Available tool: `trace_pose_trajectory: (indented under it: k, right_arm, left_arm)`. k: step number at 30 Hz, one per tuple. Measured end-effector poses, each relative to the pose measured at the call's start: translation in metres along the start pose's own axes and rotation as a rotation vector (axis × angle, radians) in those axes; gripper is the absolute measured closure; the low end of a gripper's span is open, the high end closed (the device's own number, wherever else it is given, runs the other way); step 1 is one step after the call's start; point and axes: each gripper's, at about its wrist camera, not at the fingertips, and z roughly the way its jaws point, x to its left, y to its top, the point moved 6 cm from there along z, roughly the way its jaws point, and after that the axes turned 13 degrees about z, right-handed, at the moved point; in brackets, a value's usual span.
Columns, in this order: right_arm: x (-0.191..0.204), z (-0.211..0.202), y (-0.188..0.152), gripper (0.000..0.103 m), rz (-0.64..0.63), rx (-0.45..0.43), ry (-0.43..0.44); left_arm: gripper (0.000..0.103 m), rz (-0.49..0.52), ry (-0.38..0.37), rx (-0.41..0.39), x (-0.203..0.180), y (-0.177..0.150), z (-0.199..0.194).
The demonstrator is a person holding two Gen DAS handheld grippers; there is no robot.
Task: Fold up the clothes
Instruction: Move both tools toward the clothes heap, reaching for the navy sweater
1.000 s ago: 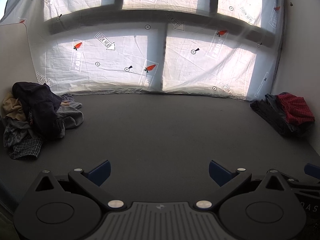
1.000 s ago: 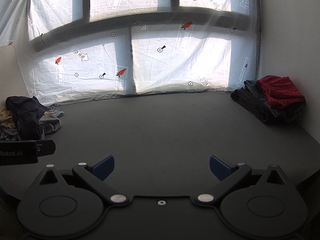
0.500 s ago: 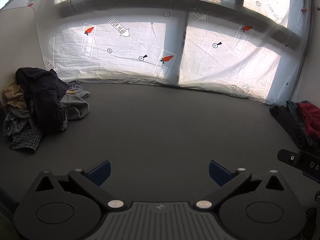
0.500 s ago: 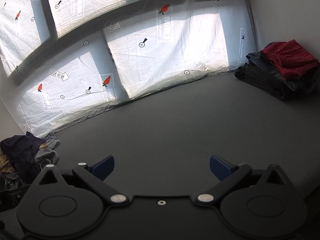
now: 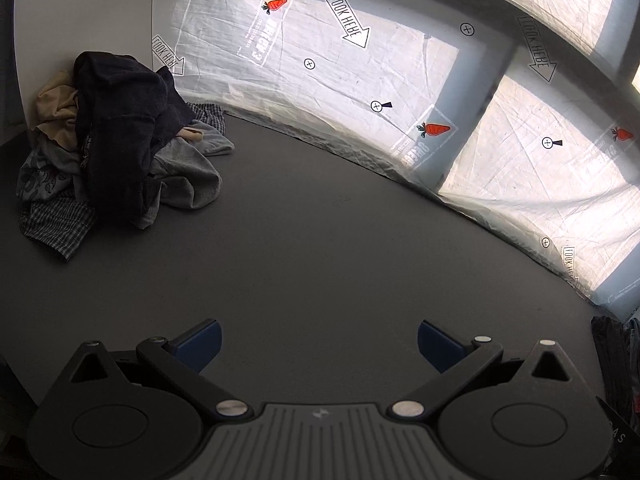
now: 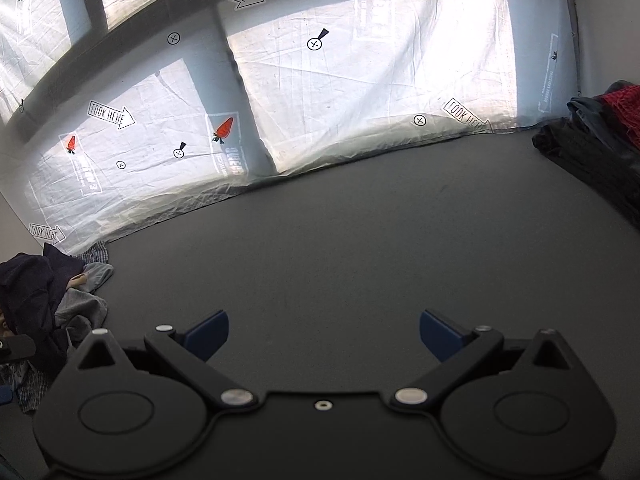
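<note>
A heap of unfolded clothes [image 5: 112,152], dark navy on top with grey, beige and checked pieces under it, lies at the far left of the dark grey table [image 5: 320,248]. The same heap [image 6: 44,304] shows at the left edge of the right wrist view. A folded stack [image 6: 600,140] with a red checked piece on top sits at the far right; only its dark edge [image 5: 612,344] shows in the left wrist view. My left gripper [image 5: 319,342] is open over bare table, well right of the heap. My right gripper [image 6: 324,332] is open too, holding nothing.
A white sheet [image 6: 320,92] printed with carrots and arrows hangs behind the table's far edge, lit from behind. A white wall [image 5: 80,20] stands behind the heap. A black piece of the other gripper [image 6: 14,350] pokes in at the left edge.
Both views have tilted and swung. The left gripper has turned left and closer to the heap; the folded stack slid toward the right edge in both views. Both grippers stay open.
</note>
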Motion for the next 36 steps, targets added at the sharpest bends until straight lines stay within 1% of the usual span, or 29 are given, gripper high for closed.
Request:
trace_pose_trajectory:
  k: [2,4,7,11,13,16,18,20,22,25,29,31,35,36]
  right_arm:
    - [0.006,0.012,-0.001,0.000,-0.007,0.032,-0.005]
    - [0.018,0.025,-0.002,0.000,-0.031,0.051,-0.008]
    - [0.037,0.042,-0.005,0.000,-0.061,0.057,-0.026]
    - [0.073,0.067,0.000,0.000,-0.088,0.042,-0.056]
    - [0.092,0.081,0.005,0.000,-0.093,0.027,-0.066]
    - [0.121,0.108,0.011,0.000,-0.122,0.016,-0.087]
    - [0.139,0.125,0.015,0.000,-0.148,0.012,-0.103]
    - [0.161,0.144,0.019,0.000,-0.178,0.007,-0.114]
    - [0.181,0.166,0.021,0.000,-0.196,0.018,-0.116]
    - [0.208,0.205,0.021,0.000,-0.202,0.034,-0.122]
    - [0.244,0.257,0.019,0.000,-0.201,0.048,-0.126]
    - [0.261,0.283,0.016,0.000,-0.185,0.063,-0.118]
    - [0.295,0.320,0.006,0.000,-0.192,0.087,-0.079]
    - [0.304,0.325,0.003,0.000,-0.207,0.092,-0.065]
  left_arm:
    - [0.000,-0.015,0.012,0.029,0.011,0.005,0.012]
    - [0.001,-0.033,0.011,0.041,0.021,0.011,0.021]
    - [0.003,-0.042,0.016,0.020,0.044,0.026,0.035]
    - [0.006,-0.010,0.049,-0.020,0.087,0.062,0.066]
    - [0.006,0.001,0.078,-0.038,0.114,0.087,0.088]
    - [0.006,-0.009,0.145,-0.076,0.159,0.120,0.117]
    - [0.006,-0.034,0.201,-0.100,0.196,0.145,0.139]
    - [0.006,-0.090,0.259,-0.129,0.237,0.170,0.158]
    - [0.007,-0.148,0.306,-0.159,0.268,0.186,0.170]
    - [0.010,-0.225,0.380,-0.225,0.316,0.208,0.182]
    - [0.010,-0.270,0.478,-0.304,0.362,0.226,0.188]
    - [0.010,-0.272,0.496,-0.316,0.378,0.232,0.195]
    - [0.010,-0.286,0.479,-0.294,0.402,0.239,0.219]
    - [0.018,-0.286,0.485,-0.297,0.403,0.240,0.222]
